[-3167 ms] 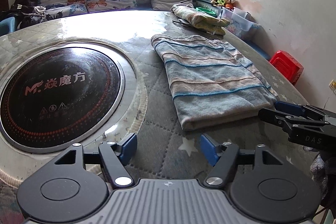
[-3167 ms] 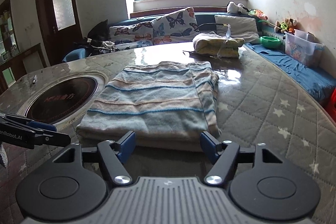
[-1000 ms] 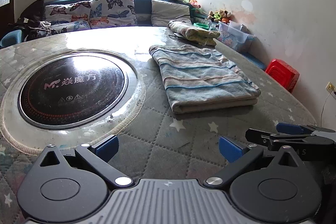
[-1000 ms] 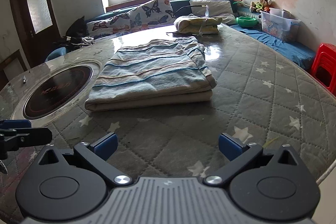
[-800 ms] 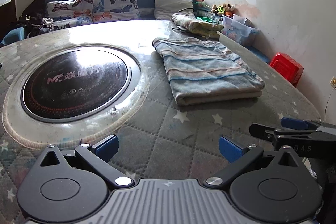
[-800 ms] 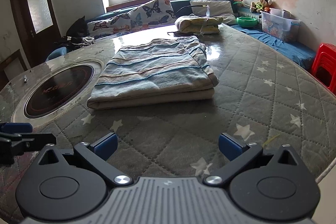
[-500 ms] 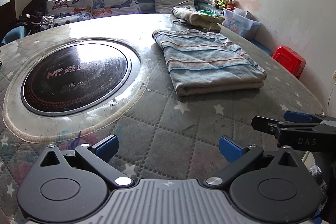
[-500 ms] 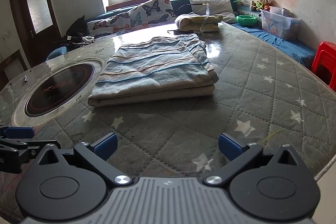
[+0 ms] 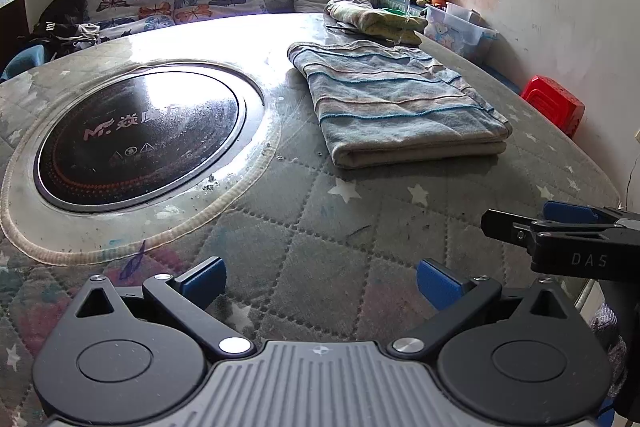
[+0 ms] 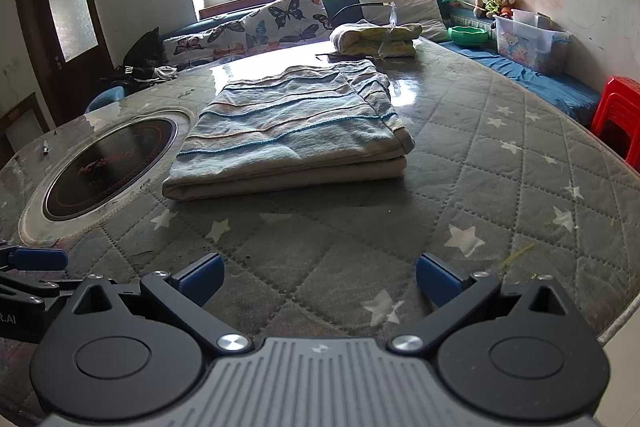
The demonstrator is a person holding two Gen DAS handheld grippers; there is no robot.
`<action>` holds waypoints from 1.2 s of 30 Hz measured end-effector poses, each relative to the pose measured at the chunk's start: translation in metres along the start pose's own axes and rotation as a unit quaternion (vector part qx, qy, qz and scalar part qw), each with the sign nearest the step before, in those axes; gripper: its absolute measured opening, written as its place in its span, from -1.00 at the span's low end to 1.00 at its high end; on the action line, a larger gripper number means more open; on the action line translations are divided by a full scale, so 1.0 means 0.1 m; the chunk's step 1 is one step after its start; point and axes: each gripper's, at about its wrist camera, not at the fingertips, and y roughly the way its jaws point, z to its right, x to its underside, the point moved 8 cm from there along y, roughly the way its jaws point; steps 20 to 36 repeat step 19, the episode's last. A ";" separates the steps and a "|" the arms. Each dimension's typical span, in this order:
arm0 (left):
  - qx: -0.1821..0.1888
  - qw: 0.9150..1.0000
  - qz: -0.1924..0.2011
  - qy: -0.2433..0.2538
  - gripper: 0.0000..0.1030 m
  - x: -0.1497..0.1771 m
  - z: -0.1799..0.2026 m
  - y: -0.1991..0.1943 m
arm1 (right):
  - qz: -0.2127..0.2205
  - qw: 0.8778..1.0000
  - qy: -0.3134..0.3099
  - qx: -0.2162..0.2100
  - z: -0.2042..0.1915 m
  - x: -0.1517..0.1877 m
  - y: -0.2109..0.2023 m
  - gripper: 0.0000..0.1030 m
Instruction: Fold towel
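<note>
Lying folded well ahead of both tongs, the towel point(image 10: 292, 135) is looking finished; left gripper point(image 9: 320, 281) and right gripper point(image 10: 318, 277) are gaping empty, needing only withdrawal.

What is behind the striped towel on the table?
Behind the striped towel lies a yellowish folded cloth bundle on the table, with cushions by the window beyond. Whatever sits directly behind that bundle is hidden. Both grippers, left and right, are open, holding nothing.
</note>
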 end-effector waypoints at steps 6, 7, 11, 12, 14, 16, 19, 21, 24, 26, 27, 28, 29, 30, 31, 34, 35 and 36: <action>0.003 1.000 -0.001 0.000 1.00 -0.01 0.00 0.02 | -0.001 1.000 -0.002 0.003 0.00 -0.02 0.03 1.00; 0.003 1.000 -0.001 0.000 1.00 -0.02 0.00 0.02 | -0.001 1.000 -0.002 0.004 0.00 -0.02 0.04 1.00; 0.002 1.000 -0.002 0.002 1.00 -0.03 0.00 0.04 | -0.003 1.000 -0.005 0.006 0.00 -0.03 0.06 1.00; 0.003 1.000 -0.002 0.002 1.00 -0.03 0.00 0.04 | -0.003 1.000 -0.006 0.006 0.00 -0.04 0.06 1.00; 0.004 1.000 -0.002 0.002 1.00 -0.04 0.00 0.05 | -0.003 1.000 -0.006 0.006 0.00 -0.04 0.07 1.00; 0.004 1.000 -0.003 0.003 1.00 -0.05 0.01 0.06 | -0.003 1.000 -0.005 0.006 0.00 -0.05 0.08 1.00; 0.005 1.000 -0.003 0.005 1.00 -0.07 0.02 0.08 | -0.003 1.000 -0.006 0.007 0.00 -0.06 0.10 1.00; 0.005 1.000 -0.003 0.005 1.00 -0.07 0.02 0.08 | -0.003 1.000 -0.006 0.007 0.00 -0.06 0.10 1.00; 0.005 1.000 -0.003 0.005 1.00 -0.07 0.02 0.08 | -0.003 1.000 -0.006 0.007 0.00 -0.06 0.10 1.00; 0.005 1.000 -0.003 0.005 1.00 -0.07 0.02 0.08 | -0.003 1.000 -0.006 0.007 0.00 -0.06 0.10 1.00; 0.005 1.000 -0.003 0.005 1.00 -0.07 0.02 0.08 | -0.003 1.000 -0.006 0.007 0.00 -0.06 0.10 1.00; 0.005 1.000 -0.003 0.005 1.00 -0.07 0.02 0.08 | -0.003 1.000 -0.006 0.007 0.00 -0.06 0.10 1.00; 0.005 1.000 -0.003 0.005 1.00 -0.07 0.02 0.08 | -0.003 1.000 -0.006 0.007 0.00 -0.06 0.10 1.00; 0.005 1.000 -0.003 0.005 1.00 -0.07 0.02 0.08 | -0.003 1.000 -0.006 0.007 0.00 -0.06 0.10 1.00; 0.005 1.000 -0.003 0.005 1.00 -0.07 0.02 0.08 | -0.003 1.000 -0.006 0.007 0.00 -0.06 0.10 1.00; 0.005 1.000 -0.003 0.005 1.00 -0.07 0.02 0.08 | -0.003 1.000 -0.006 0.007 0.00 -0.06 0.10 1.00; 0.005 1.000 -0.003 0.005 1.00 -0.07 0.02 0.08 | -0.003 1.000 -0.006 0.007 0.00 -0.06 0.10 1.00; 0.005 1.000 -0.003 0.005 1.00 -0.07 0.02 0.08 | -0.003 1.000 -0.006 0.007 0.00 -0.06 0.10 1.00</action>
